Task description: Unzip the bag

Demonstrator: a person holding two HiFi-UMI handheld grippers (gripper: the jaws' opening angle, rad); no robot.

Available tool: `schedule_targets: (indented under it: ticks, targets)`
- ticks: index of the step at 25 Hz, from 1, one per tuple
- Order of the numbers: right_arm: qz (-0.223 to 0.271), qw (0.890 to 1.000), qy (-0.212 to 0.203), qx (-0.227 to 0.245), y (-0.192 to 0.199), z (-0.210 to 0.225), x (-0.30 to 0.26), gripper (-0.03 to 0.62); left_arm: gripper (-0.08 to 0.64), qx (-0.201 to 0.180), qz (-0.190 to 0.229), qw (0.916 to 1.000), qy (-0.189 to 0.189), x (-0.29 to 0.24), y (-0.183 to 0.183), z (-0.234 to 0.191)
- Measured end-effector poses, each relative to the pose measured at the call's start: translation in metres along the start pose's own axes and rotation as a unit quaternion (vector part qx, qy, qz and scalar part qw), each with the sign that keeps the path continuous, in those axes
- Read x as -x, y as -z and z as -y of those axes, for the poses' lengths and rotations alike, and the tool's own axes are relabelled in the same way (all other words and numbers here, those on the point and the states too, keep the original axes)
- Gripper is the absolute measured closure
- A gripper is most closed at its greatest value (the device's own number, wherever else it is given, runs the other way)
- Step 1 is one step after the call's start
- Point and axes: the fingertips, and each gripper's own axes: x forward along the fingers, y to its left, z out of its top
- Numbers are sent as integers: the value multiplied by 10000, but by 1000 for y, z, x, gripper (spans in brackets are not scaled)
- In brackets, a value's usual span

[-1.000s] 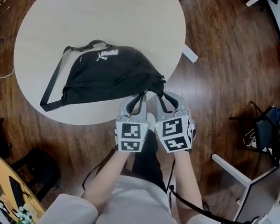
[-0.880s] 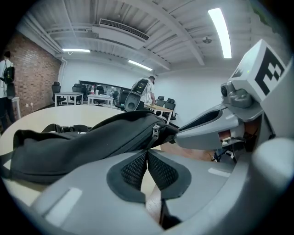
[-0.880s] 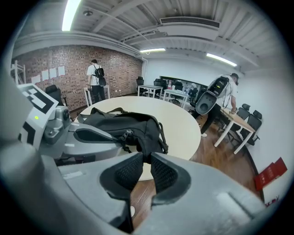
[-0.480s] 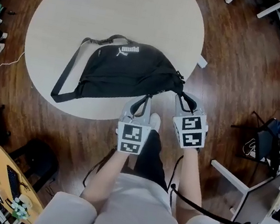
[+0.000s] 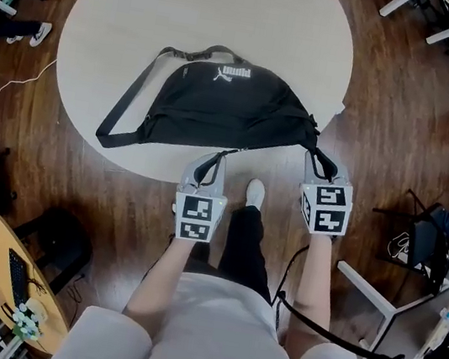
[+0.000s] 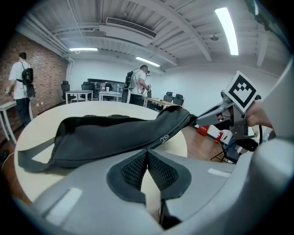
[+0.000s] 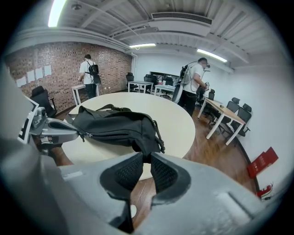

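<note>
A round table is seen from above; the black bag is laid across its near right part, with its strap trailing to the left. The bag's near side is kept just inside the table's near rim, and its right end is drawn out to the rim on the right; the far and left parts of the tabletop are left bare, so room is offered there. Open wooden floor is shown to the right of the table, bounded further right by white furniture legs.

The left gripper is held at the near rim; its jaws are pressed together on the thin zip pull that runs from the bag's near side. The right gripper is clamped on the dark fabric of the bag's right end, the pads being kept slightly apart by it.

A second ago both grippers were set side by side at the bag's right end; now the left one is found well to the left of the right one, and the bag is stretched out straighter between them.
</note>
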Motion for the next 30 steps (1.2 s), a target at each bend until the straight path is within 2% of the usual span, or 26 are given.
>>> schedule_targets:
  ticks: [6, 14, 17, 21, 24, 30]
  targets:
    - [-53, 9997, 196, -143, 5, 6, -5, 551, 538, 157, -134, 9975, -670, 35, 24, -87]
    - [-319, 9984, 389, -277, 29, 17, -27, 551, 538, 228, -164, 9887, -1471, 83, 35, -188]
    - [-421, 9978, 442, -240, 39, 16, -35, 551, 538, 256, -205, 9894, -1418, 85, 38, -195]
    - [-419, 9971, 571, -293, 48, 11, -44, 548, 525, 424, -337, 9931, -1037, 83, 48, -184]
    - [-402, 9964, 622, -416, 57, 7, -42, 537, 506, 465, -333, 9944, -893, 95, 53, -177]
    - [-164, 9943, 900, -541, 64, -9, 2, 534, 489, 540, -165, 9958, -721, 130, 58, -164]
